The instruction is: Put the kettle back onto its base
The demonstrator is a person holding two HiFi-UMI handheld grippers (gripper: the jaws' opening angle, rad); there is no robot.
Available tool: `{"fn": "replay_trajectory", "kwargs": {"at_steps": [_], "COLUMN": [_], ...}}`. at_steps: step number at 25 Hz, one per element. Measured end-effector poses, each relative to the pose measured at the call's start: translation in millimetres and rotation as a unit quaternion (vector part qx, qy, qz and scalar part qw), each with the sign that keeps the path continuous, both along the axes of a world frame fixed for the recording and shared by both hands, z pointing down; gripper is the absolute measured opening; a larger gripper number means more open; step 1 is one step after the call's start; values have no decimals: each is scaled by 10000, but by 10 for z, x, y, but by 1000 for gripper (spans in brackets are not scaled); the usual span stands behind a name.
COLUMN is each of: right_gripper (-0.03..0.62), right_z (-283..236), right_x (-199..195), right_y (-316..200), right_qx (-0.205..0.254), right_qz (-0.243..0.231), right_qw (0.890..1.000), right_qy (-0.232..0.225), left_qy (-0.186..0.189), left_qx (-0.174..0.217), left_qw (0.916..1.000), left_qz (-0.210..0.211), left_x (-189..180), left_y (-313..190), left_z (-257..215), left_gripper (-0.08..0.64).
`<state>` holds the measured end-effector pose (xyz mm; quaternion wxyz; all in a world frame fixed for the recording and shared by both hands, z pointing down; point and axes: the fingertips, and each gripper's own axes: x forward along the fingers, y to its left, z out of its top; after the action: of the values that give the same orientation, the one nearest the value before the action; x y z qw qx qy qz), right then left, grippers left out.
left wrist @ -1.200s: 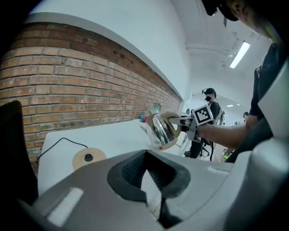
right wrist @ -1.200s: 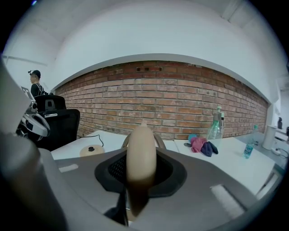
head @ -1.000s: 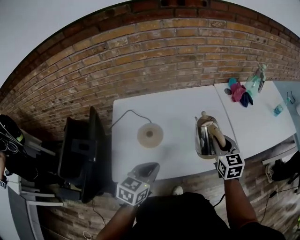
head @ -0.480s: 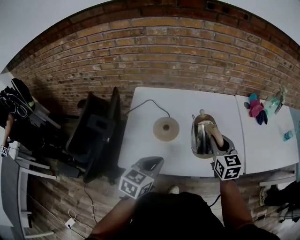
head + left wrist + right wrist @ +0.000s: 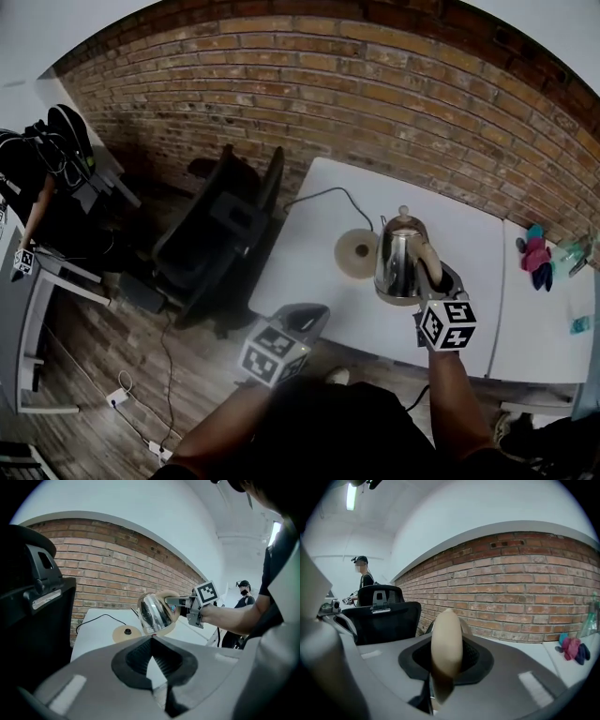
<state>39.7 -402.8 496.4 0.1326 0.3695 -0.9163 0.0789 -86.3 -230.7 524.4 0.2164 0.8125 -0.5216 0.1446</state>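
A shiny steel kettle point(image 5: 397, 261) with a beige handle point(image 5: 446, 645) hangs over the white table point(image 5: 309, 272), held by my right gripper point(image 5: 435, 277), which is shut on that handle. The round tan base point(image 5: 356, 253) lies just left of the kettle, its right edge hidden behind the kettle's body. In the left gripper view the kettle point(image 5: 154, 613) floats tilted, above and right of the base point(image 5: 125, 632). My left gripper point(image 5: 306, 321) hovers at the table's near edge, shut, nothing between its fingers.
The base's black cord point(image 5: 323, 195) runs toward the table's far left edge. A black office chair point(image 5: 223, 234) stands against the table's left side. A second table point(image 5: 544, 319) at right carries pink and blue cloths point(image 5: 536, 255). A brick wall point(image 5: 375, 94) is behind.
My right gripper has carried the kettle left, closing most of the gap to the base. The head view has swung left. The left gripper stays near the table's front edge.
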Motion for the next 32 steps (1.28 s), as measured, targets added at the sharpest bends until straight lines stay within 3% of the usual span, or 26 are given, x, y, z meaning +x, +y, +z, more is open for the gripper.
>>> {"fn": "replay_trajectory", "kwargs": {"at_steps": [7,20,32], "right_gripper": [94,94,95], "right_z": [36,267,384], "right_x": [-450,-1218,-1368], "right_y": [-203,-724,-723], "right_qx": [-79,-159,-101], "right_qz": [-208,-275,-126], "right_qw": [9997,9992,9996], "right_qy": [-142,-226,-214], "left_qy": [28,-2,5], "left_qx": [82,-220,-219], "left_qw": [9993,9968,9974], "left_qz": [-372,-773,-690], "left_x": [-207,-437,-514], "left_y": [69,379,384], "left_z": [-18,103,115], "left_gripper": [0,0,0]}}
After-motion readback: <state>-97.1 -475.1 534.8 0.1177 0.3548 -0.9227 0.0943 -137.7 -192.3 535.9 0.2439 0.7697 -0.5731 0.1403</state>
